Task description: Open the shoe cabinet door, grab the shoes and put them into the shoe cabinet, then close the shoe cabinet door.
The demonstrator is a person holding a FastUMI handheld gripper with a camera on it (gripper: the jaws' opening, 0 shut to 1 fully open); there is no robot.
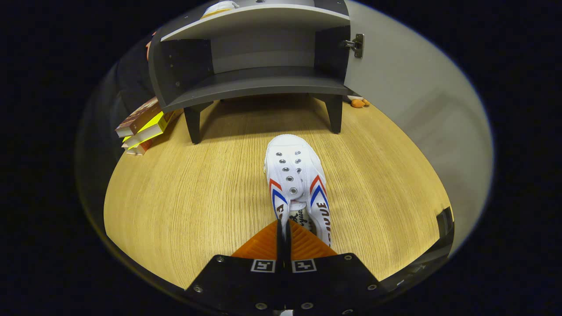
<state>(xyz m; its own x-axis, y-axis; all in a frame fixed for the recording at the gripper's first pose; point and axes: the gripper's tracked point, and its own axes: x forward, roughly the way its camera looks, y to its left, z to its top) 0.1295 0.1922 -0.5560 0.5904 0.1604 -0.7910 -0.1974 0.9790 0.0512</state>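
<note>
A white canvas shoe [295, 175] with red and blue stripes points its toe toward the shoe cabinet [259, 83]. My gripper [283, 228] is shut on the shoe, its fingers pinching the collar at the heel end. The shoe hangs just ahead of the fingers above the wooden floor [197, 197]. The dark cabinet stands beyond on short legs, its lower shelf bare. Its door [408, 109] is swung wide open to the right, held by a metal hinge [356, 44]. Another pale shoe [219, 8] rests on the upper shelf.
A stack of books [142, 127] leans by the cabinet's left leg. A small orange object [358, 103] lies on the floor behind the right leg, near the open door. Bare wood floor spreads on both sides of the shoe.
</note>
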